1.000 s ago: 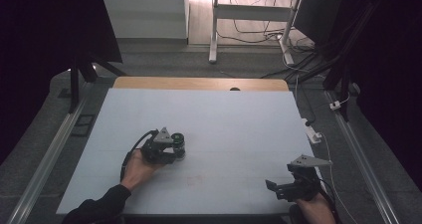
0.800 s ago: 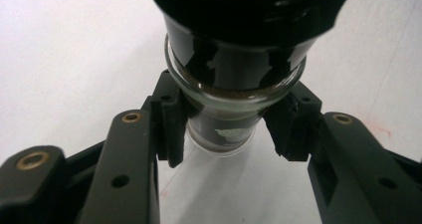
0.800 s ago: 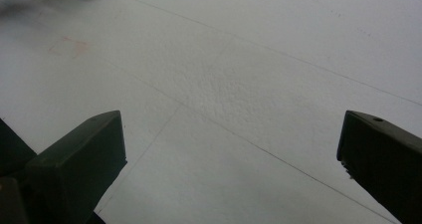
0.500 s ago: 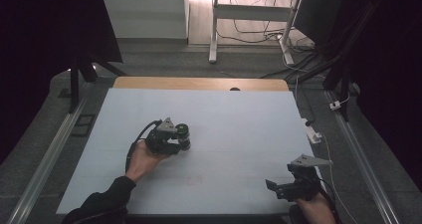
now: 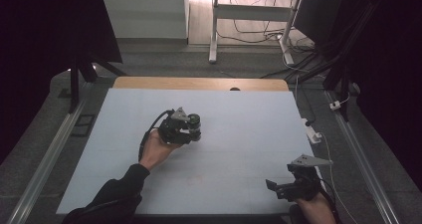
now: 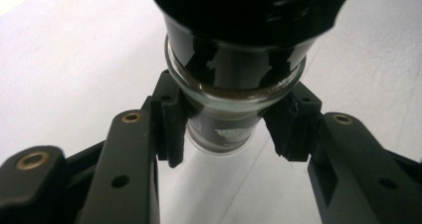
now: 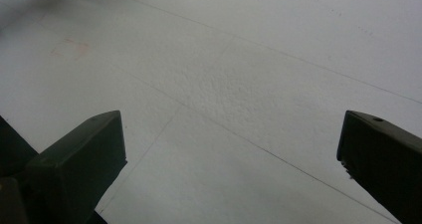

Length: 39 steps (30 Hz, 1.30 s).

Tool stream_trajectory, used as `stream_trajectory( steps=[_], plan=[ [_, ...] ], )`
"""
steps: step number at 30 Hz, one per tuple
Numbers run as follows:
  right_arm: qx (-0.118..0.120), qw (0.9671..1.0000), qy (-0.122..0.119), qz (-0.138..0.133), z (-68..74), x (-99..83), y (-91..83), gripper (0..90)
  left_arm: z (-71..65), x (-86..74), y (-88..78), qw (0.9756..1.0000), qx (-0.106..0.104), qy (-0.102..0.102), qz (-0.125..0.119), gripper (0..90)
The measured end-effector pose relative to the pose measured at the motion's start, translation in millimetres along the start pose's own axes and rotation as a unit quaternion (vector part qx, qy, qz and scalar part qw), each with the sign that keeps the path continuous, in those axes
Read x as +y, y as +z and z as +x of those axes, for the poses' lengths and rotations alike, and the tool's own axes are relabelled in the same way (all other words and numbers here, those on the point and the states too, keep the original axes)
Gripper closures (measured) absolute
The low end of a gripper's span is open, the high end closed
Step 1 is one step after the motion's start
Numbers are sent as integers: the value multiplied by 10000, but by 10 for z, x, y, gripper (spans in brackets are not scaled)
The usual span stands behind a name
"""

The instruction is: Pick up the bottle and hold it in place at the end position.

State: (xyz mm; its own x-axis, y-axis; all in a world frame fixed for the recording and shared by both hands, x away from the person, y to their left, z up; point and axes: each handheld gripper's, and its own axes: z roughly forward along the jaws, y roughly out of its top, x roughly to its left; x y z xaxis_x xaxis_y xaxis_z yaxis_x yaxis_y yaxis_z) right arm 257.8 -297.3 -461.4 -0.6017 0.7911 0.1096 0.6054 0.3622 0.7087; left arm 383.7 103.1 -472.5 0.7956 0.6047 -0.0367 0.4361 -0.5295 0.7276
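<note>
One thing is in hand on this table: a small dark glass jar with a green cap. Nearest the person, at the table's front right corner, the right gripper (image 5: 278,188) rests low over the white table top (image 5: 249,129); its own view shows the jaws standing wide apart with nothing between them but bare surface, so this hand looks idle for now. Farther in, left of centre, the left hand (image 5: 158,147) carries the left gripper (image 5: 191,130), and the left gripper view shows its two pads pressed against the narrow lower part of the jar (image 6: 234,89), one on each side, with the wider body and green cap toward the camera's top edge. The jar appears to lie roughly level in the grip and seems clear of the table, though the high view is too small to be sure. By my reading, the pick-up is done: the jar is secured. What is left is the carrying and the setting down, and no goal spot is visible on the sheet. Beyond the table edge are cables and a desk frame.
</note>
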Motion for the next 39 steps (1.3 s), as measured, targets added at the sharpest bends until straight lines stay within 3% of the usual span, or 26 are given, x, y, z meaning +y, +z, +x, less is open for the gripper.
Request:
stream_trajectory(
  steps=[7,17,26,39],
  plan=[
    [9,10000,0,-3,-2,-1,0,0,43,84,151,10000,29,-34,10,535],
    [16,10000,-23,13,-1,-1,2,0,93,51,382,9999,74,-28,101,535],
    [16,10000,-24,17,2,-3,1,0,124,2,481,10000,-18,-60,53,535],
    [17,10000,-51,24,5,-7,-2,0,92,-32,537,9999,63,62,71,534]
  ],
)
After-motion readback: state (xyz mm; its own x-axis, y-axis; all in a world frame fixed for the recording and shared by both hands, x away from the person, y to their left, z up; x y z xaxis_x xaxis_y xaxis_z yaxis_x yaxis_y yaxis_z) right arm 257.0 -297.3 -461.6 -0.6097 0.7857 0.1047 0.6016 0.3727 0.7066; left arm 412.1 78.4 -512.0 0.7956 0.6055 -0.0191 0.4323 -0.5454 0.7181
